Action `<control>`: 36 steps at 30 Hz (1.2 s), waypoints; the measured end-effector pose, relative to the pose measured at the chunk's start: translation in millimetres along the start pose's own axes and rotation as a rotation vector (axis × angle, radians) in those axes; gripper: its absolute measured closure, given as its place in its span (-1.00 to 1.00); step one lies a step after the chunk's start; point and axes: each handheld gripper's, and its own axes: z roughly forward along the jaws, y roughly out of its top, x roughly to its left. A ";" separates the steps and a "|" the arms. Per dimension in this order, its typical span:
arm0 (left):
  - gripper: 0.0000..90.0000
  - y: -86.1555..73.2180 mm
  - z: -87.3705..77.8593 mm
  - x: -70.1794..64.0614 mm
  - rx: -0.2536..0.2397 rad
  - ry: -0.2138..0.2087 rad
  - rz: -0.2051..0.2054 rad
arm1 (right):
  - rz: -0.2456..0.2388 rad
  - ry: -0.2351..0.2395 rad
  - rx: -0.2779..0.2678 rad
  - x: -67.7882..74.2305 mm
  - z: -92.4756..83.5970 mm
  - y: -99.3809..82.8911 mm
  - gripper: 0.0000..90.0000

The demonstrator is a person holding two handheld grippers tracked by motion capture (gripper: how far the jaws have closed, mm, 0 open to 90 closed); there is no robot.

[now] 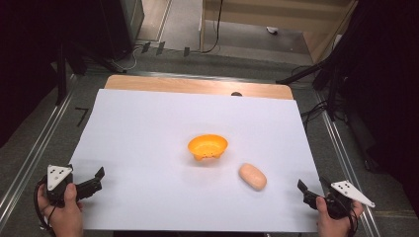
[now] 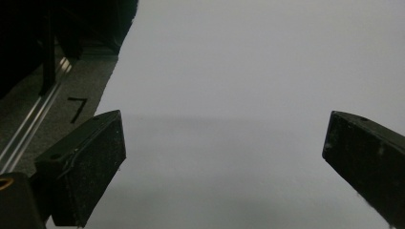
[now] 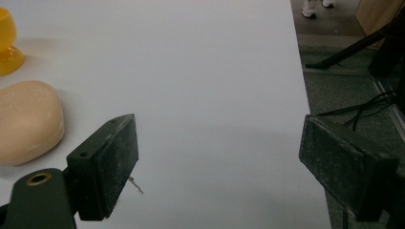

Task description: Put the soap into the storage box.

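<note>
We are looking down on a desk [image 1: 197, 85] that is carrying a large white sheet [image 1: 148, 128] over most of its wooden top. Near the middle of the sheet an orange bowl [image 1: 208, 147] is standing upright, and just beside it, toward the right and nearer to us, a pale peach-coloured bun-shaped thing [image 1: 252, 176] is lying flat on the sheet, apart from the bowl.

We are holding the left claw [image 1: 97, 178] low at the near left corner of the sheet, with the left hand [image 1: 62, 210] wrapped around its body and the grey three-cornered plate showing on top. In the left gripper view its two black jaws are standing wide apart, with nothing but bare white sheet between them; a strip of grey floor and a metal rail [image 2: 28, 126] are running along the left edge there.

We are holding the right claw [image 1: 307, 191] at the near right corner, with the right hand [image 1: 332, 219] gripping it from below. Its jaws are also standing wide, and nothing is sitting between them. In the right gripper view the bun-shaped thing [image 3: 26, 121] is lying off to the left of the left jaw, near it but not touching, and the foot of the orange bowl [image 3: 7, 43] is showing beyond it at the upper left. Dark cables [image 3: 363, 112] are trailing on the floor past the sheet's right edge.
</note>
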 end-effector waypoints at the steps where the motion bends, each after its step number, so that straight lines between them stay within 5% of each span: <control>1: -0.97 -0.2 -0.3 -0.6 -0.004 0.000 0.006 | -0.008 0.003 0.008 0.7 0.5 0.5 -0.68; 4: -0.95 -0.7 -1.0 -2.6 -0.010 0.008 0.027 | -0.021 0.023 0.036 3.9 2.1 3.5 -0.65; 8: -0.94 -0.6 -0.9 -2.5 -0.008 0.007 0.029 | -0.109 0.012 0.081 10.8 2.3 11.3 -0.60; 18: -0.92 -0.5 -0.5 -2.7 -0.008 0.013 0.024 | -0.298 0.073 0.355 30.1 16.8 46.5 -0.62; 24: -0.92 -0.5 -0.7 -1.5 -0.005 0.012 0.017 | -0.358 0.090 0.501 38.2 27.9 59.3 -0.67; 36: -0.93 -0.3 0.1 -1.5 0.000 0.010 0.020 | -0.441 0.106 0.702 53.3 48.7 69.9 -0.69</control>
